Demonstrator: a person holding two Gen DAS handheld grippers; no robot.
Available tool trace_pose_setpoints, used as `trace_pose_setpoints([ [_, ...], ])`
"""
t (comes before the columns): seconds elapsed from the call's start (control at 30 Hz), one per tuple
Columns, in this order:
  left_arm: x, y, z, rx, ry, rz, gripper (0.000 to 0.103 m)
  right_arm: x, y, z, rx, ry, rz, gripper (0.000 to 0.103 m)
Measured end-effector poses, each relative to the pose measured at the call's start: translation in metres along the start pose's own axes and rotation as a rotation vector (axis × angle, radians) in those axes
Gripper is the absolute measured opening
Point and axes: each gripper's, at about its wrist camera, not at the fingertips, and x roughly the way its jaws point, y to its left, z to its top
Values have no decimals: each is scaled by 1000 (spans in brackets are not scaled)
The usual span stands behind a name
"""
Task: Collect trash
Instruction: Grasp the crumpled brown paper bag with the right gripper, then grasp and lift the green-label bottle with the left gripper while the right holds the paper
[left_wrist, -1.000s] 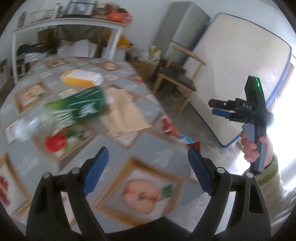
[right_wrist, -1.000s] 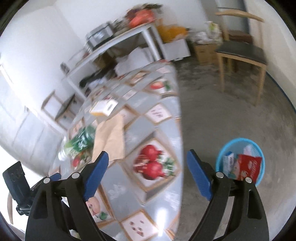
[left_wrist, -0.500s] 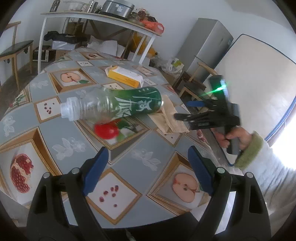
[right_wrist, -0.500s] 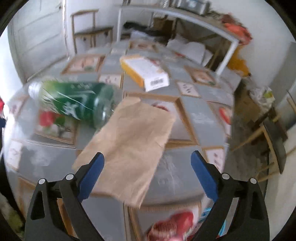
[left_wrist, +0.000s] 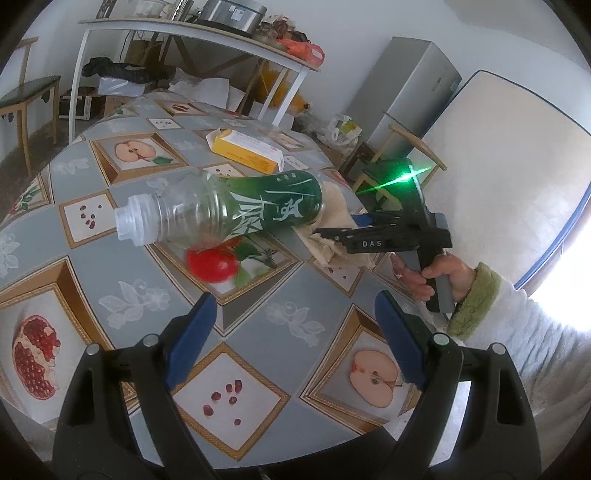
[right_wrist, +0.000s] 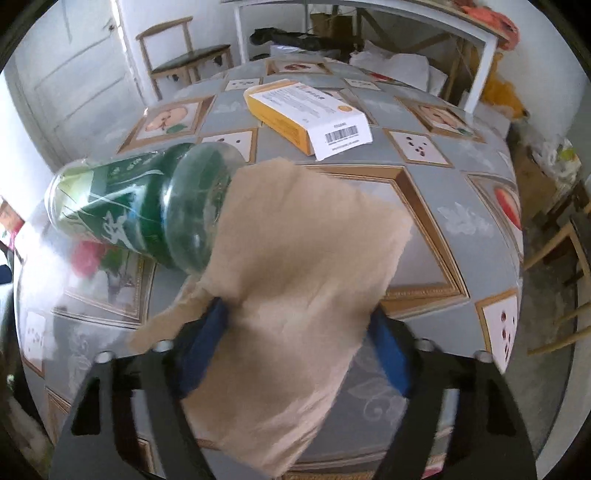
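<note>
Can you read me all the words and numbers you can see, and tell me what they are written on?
"DAS": white letters on the side of the right tool.
Green bottle: big white brush-style characters on its label, too stylised to read.
Yellow box: rows of print and a barcode with digits on its white end flap, all too small to read.
Tablecloth: only fruit pictures, no words.

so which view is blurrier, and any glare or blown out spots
Right wrist view is softer: the napkin and bottle show motion smear at the edges. Left wrist view is sharp, but the window is blown out and a green light flares on the right tongs.
</note>
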Motion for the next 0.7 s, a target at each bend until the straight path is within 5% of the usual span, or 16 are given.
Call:
trace_pose_setpoints([
  [0.27,-1,-1,-1,-2,-7,-1,83,-10,-13,-13,154,-2,-17,11],
  [0.5,-4,-10,10,48,-34,8,83,-29,-24,-46,311,12,11,7],
  [0.7,9,-25,56,238,-49,90,83,-43,-17,-70,334,16,42,7],
])
